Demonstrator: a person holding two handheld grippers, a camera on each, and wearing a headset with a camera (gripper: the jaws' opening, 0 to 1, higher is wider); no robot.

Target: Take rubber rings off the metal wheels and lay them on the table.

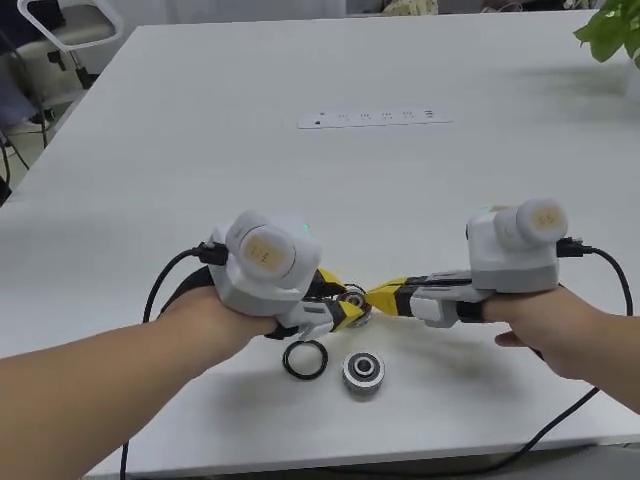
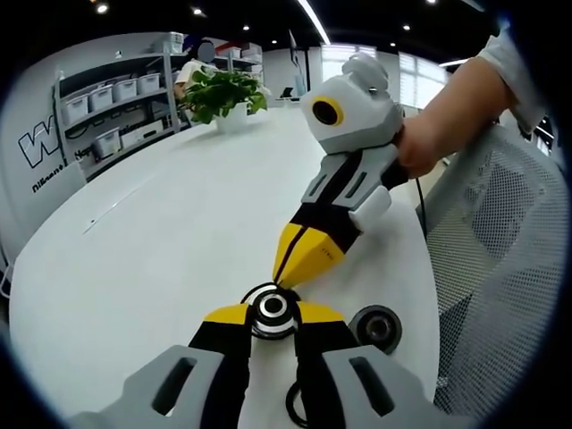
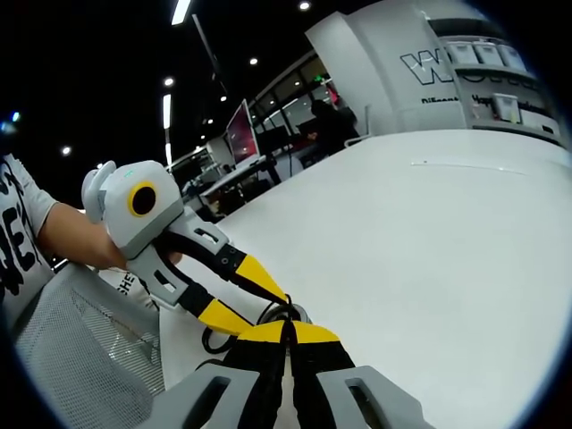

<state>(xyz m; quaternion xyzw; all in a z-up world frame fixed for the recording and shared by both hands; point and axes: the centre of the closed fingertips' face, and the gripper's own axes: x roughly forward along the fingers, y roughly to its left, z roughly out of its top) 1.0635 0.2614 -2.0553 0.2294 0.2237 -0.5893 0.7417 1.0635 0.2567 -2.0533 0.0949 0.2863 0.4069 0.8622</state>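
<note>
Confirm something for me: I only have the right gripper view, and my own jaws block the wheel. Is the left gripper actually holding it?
Observer: Yes, the left gripper is clamped on the wheel.
Operator: Where are my tips?
Observer: The right gripper, shut, touches the wheel's rim on the side away from the left gripper.
Operator: Anything laid down yet?
Observer: One black rubber ring lies flat beside a second wheel.
</note>
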